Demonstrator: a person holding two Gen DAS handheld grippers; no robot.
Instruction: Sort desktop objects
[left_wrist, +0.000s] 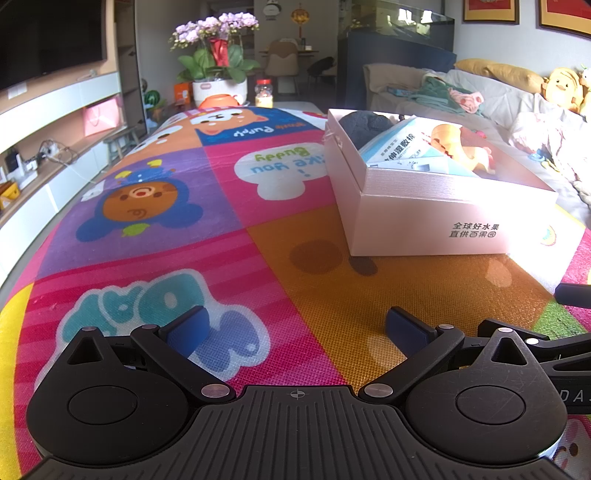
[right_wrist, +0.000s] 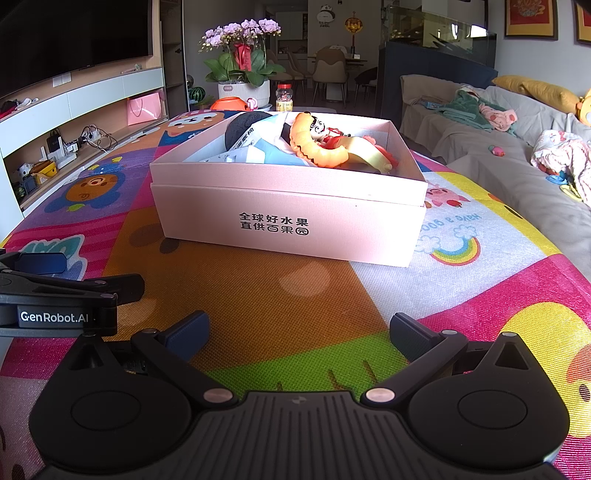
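A pale pink cardboard box (right_wrist: 288, 218) with black Chinese print stands on the colourful cartoon mat (right_wrist: 288, 295). Inside lie an orange toy figure (right_wrist: 317, 142), a dark round object (right_wrist: 245, 123) and a white-and-blue packet (right_wrist: 251, 151). In the left wrist view the same box (left_wrist: 424, 221) sits to the right, with the toy (left_wrist: 458, 144), the packet (left_wrist: 399, 147) and the dark object (left_wrist: 364, 125) in it. My left gripper (left_wrist: 295, 328) is open, low over the mat, empty. My right gripper (right_wrist: 299, 332) is open too, in front of the box, empty. The left gripper (right_wrist: 40, 262) shows at that view's left edge.
A sofa (right_wrist: 498, 147) with clothes and soft toys runs along the right of the mat. At the far end stand a potted orchid (right_wrist: 240, 59), a jar (right_wrist: 284, 98) and an orange bowl (right_wrist: 231, 103). A TV wall with shelves (right_wrist: 74, 110) lines the left.
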